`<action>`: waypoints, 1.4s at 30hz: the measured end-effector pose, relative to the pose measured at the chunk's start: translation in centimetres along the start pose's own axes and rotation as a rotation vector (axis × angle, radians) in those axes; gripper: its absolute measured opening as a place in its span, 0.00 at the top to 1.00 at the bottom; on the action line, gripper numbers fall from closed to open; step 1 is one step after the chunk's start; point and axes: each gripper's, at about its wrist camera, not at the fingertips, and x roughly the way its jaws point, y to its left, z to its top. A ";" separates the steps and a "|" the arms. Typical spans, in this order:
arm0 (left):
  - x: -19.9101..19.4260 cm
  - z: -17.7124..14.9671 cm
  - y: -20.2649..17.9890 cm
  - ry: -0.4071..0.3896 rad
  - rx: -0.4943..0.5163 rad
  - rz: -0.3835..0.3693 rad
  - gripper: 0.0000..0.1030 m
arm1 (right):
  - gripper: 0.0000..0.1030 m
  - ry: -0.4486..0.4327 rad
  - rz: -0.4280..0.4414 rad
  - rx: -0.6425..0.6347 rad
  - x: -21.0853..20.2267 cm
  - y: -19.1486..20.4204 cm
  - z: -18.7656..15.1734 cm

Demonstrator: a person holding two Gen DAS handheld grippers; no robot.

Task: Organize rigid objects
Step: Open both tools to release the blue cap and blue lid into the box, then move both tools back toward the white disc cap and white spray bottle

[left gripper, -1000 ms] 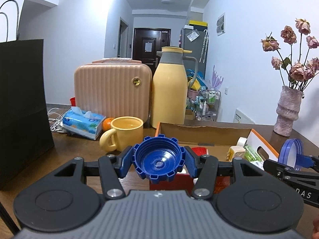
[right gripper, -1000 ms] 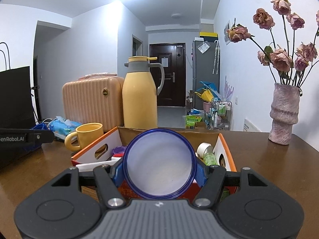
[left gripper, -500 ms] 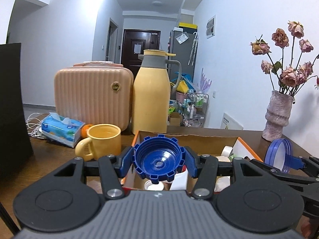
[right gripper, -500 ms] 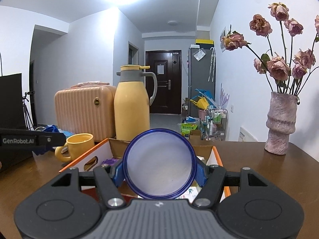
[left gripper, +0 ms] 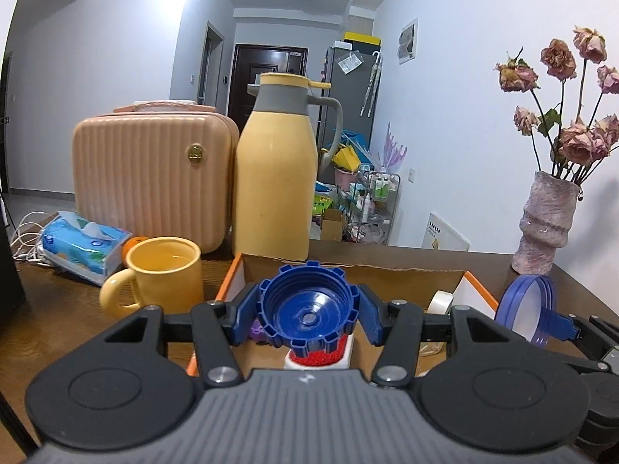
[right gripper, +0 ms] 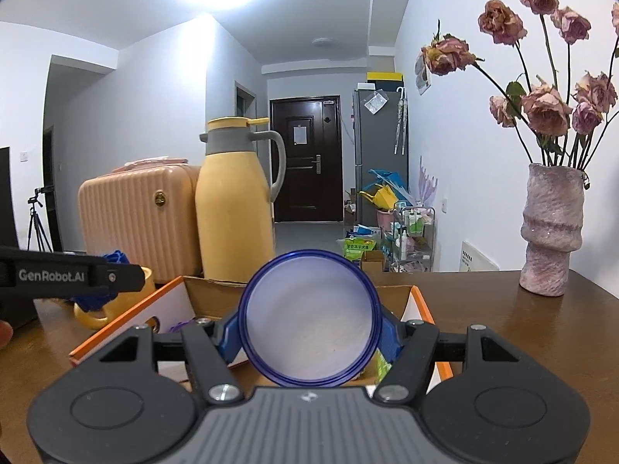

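Note:
My left gripper (left gripper: 308,317) is shut on a dark blue ribbed screw cap (left gripper: 308,315), its hollow side facing the camera, held above the near left part of an open cardboard box (left gripper: 348,268) with orange edges. My right gripper (right gripper: 307,323) is shut on a round blue-rimmed lid with a translucent white face (right gripper: 307,319), held over the same box (right gripper: 416,297). The lid (left gripper: 528,311) also shows at the right of the left wrist view. Inside the box lie a tape roll (left gripper: 441,301), a red and white item (left gripper: 321,357) and a purple thing.
A yellow mug (left gripper: 164,276) stands left of the box. Behind are a yellow thermos jug (left gripper: 274,178), a peach ribbed case (left gripper: 151,178), a tissue pack (left gripper: 83,245) and white cables. A pink vase of dried roses (right gripper: 551,228) stands on the brown table at right.
Both grippers have moved forward to the box, each still holding its piece. The box, mug and jug look nearer, and the black bag has slid out at the left.

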 end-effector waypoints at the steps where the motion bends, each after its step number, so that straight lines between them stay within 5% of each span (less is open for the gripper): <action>1: 0.5 0.0 -0.2 0.005 0.003 -0.001 0.47 | 0.36 -0.001 -0.001 0.002 0.4 -0.1 0.0; 32: 5.4 -0.5 -2.8 0.085 0.071 0.010 0.45 | 0.36 0.103 -0.020 -0.026 6.7 -2.1 -1.2; 35: 5.2 -0.5 -2.8 0.077 0.060 0.017 0.28 | 0.27 0.128 -0.031 -0.021 7.0 -2.3 -1.2; 37: 5.0 -0.5 -2.8 0.066 0.059 0.041 0.16 | 0.01 0.143 -0.043 -0.016 7.1 -2.4 -1.2; 39: 4.8 -0.4 -2.7 0.056 0.053 0.065 0.01 | 0.00 0.152 -0.061 -0.019 7.3 -2.4 -1.3; 42: 4.6 -0.4 -2.6 0.046 0.045 0.079 0.00 | 0.00 0.161 -0.073 -0.023 7.4 -2.4 -1.3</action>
